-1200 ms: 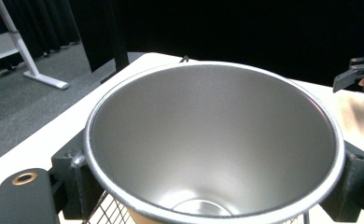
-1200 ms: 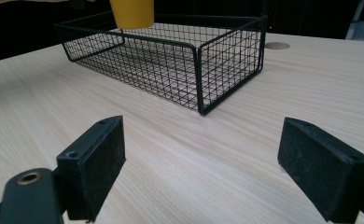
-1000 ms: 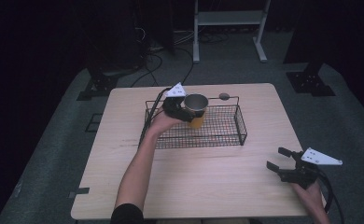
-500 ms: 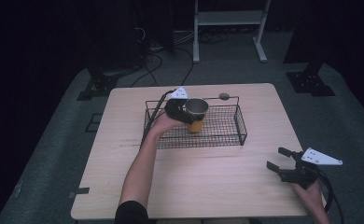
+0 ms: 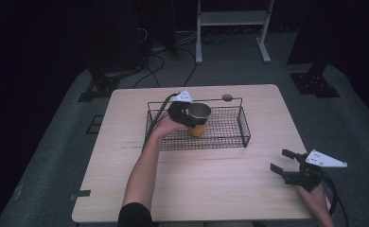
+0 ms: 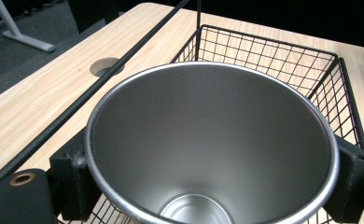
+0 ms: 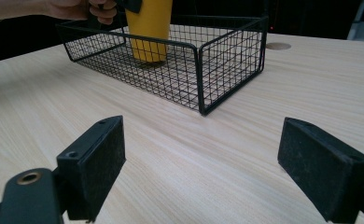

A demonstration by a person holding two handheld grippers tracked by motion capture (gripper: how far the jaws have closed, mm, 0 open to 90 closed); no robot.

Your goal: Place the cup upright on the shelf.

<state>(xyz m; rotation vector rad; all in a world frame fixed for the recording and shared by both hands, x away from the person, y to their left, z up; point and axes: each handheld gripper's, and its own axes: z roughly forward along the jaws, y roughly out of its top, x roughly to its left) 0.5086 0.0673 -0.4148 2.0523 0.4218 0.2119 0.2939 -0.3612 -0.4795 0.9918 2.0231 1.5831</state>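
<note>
Left tool [image 5: 188, 113] clenched around yellow cup with steel-lined interior [image 5: 197, 124], standing upright inside black wire basket [image 5: 230, 135] at table [image 5: 220, 184] centre, toward its 9 o'clock end. Right tool [image 5: 286, 163] at table's 4 o'clock, jaws spread wide, grasping nothing.

yellow cup [image 5: 197, 128] (steel inside), black basket [image 5: 230, 140]

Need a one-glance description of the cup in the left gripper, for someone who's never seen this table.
On the wooden table sits a black wire basket. Inside it stands the cup, clamped by the left gripper. It is the basket's one yellow-walled thing, with a bare steel inside and rim.
</note>
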